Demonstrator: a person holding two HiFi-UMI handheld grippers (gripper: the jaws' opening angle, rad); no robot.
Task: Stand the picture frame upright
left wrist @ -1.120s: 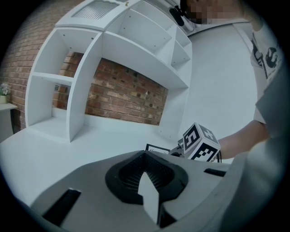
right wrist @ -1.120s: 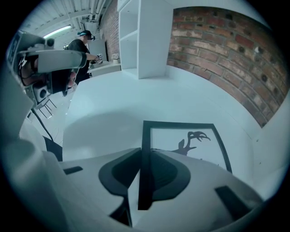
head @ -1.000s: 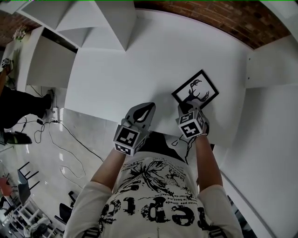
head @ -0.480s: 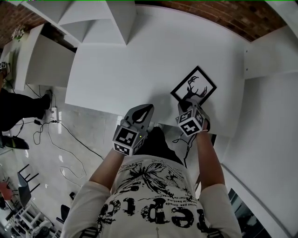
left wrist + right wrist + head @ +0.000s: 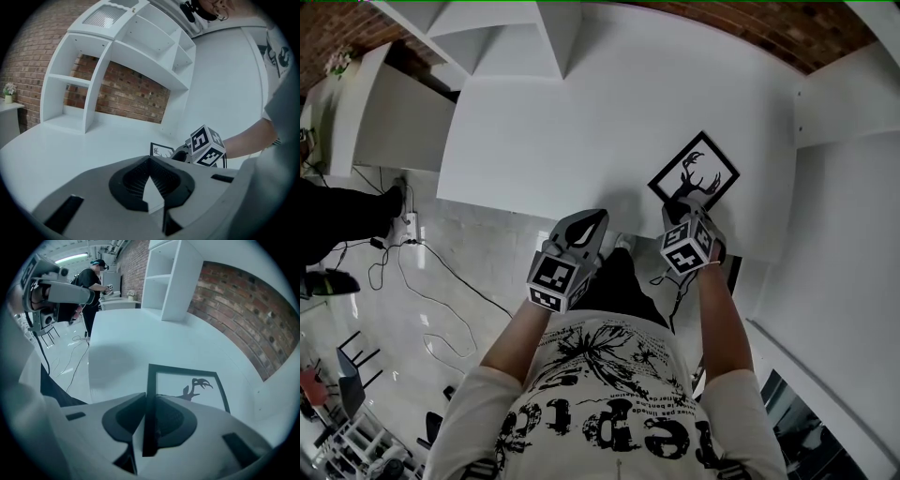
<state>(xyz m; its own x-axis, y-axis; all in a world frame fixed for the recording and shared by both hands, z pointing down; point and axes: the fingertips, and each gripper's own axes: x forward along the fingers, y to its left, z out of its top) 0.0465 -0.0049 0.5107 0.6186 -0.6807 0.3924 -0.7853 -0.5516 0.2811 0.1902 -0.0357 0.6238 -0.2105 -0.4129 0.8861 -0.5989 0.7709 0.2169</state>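
Observation:
A black picture frame [image 5: 696, 175] with a deer silhouette lies on the white table [image 5: 581, 112] near its front right edge. My right gripper [image 5: 682, 219] is shut on the frame's near edge; in the right gripper view the dark frame border [image 5: 151, 394] runs straight between the jaws of the right gripper [image 5: 149, 427]. My left gripper [image 5: 592, 219] hovers at the table's front edge, to the left of the frame, shut with nothing in it. The left gripper [image 5: 151, 185] looks across at the frame [image 5: 160, 150] and the right gripper's marker cube [image 5: 206, 146].
White shelving [image 5: 492, 37] stands at the table's back left, with a brick wall [image 5: 769, 23] behind. White panels [image 5: 853, 122] rise at the right. Cables [image 5: 441, 277] lie on the floor to the left. A person [image 5: 92, 284] stands in the background.
My right gripper stays closed on the frame's edge; frame and gripper sit slightly higher in the head view. The left gripper has hardly moved.

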